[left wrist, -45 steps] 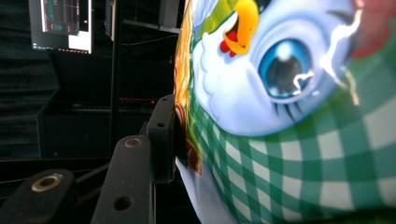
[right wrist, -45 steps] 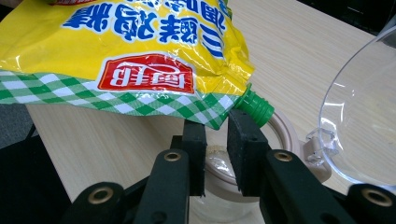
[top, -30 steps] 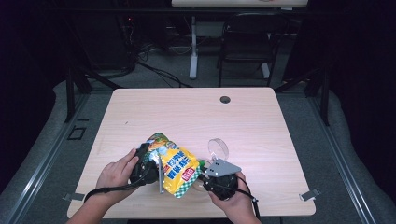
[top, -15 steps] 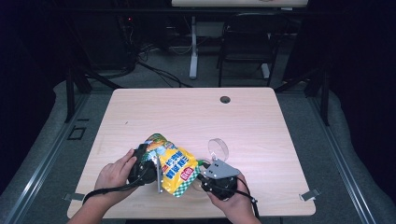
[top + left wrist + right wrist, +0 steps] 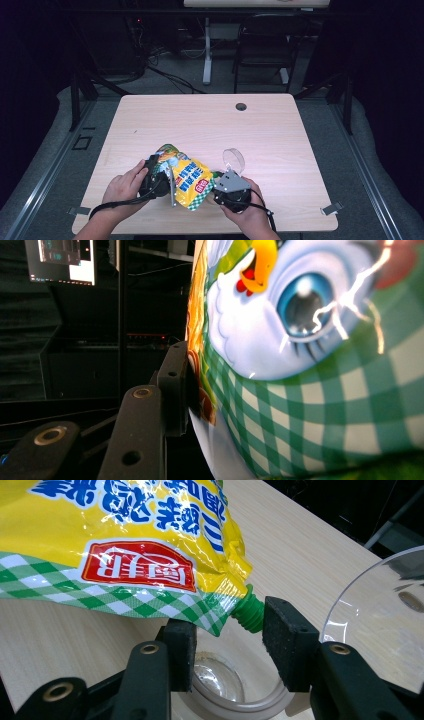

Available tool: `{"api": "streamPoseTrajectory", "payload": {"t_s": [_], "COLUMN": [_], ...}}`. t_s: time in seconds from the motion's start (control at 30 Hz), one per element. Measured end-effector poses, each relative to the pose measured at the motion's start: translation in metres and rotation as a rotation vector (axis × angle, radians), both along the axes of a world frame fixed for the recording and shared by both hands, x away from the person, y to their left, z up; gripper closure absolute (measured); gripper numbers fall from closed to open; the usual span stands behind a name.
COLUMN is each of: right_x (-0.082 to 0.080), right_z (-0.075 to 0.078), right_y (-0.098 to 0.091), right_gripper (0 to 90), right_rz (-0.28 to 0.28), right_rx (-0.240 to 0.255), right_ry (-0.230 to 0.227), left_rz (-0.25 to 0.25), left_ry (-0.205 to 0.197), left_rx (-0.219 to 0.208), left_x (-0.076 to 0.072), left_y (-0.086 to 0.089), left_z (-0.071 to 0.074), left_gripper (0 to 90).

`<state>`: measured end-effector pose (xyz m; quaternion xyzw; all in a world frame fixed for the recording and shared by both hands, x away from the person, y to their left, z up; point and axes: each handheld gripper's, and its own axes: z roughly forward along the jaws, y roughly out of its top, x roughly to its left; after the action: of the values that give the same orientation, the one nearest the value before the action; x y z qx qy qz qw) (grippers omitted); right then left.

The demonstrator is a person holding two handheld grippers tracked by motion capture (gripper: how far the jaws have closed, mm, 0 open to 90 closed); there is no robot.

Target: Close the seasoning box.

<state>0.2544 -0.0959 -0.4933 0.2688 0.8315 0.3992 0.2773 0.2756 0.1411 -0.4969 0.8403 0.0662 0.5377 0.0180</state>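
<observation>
Yellow-green checked plastic refill pouch (image 5: 189, 181) at table (image 5: 210, 125) 6 o'clock edge. Left tool (image 5: 159, 176) pinching pouch side. Right tool (image 5: 227, 642) jaws just opening, spread around green threaded spout (image 5: 248, 614); clear glass (image 5: 233, 160) beside.

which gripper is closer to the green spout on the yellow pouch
Right. The right gripper has the green spout between its open jaws, which have just been opening. The left gripper clamps the pouch at its far end.
</observation>
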Motion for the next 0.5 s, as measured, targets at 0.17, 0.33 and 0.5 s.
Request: {"api": "streamPoseTrajectory", "payload": {"t_s": [0.17, 0.33, 0.5], "right_x": [-0.0004, 0.0008, 0.0034], "right_z": [0.0005, -0.0002, -0.0030], "right_y": [0.0019, 0.0037, 0.0070], "right_gripper": [57.5, 58.7, 61.4], "right_rz": [-0.005, -0.006, 0.000], "right_rx": [-0.022, -0.044, -0.072], "right_ry": [-0.025, -0.035, -0.035], "left_rz": [0.009, -0.008, -0.026], "left_ry": [0.024, 0.025, -0.005], "left_rx": [0.012, 0.016, 0.026], "left_x": [0.0004, -0.0006, -0.0029], "left_y": [-0.0035, -0.0064, -0.0080], "left_z": [0.0026, 0.0040, 0.0041], "left_gripper": [57.7, 57.8, 57.9]}}
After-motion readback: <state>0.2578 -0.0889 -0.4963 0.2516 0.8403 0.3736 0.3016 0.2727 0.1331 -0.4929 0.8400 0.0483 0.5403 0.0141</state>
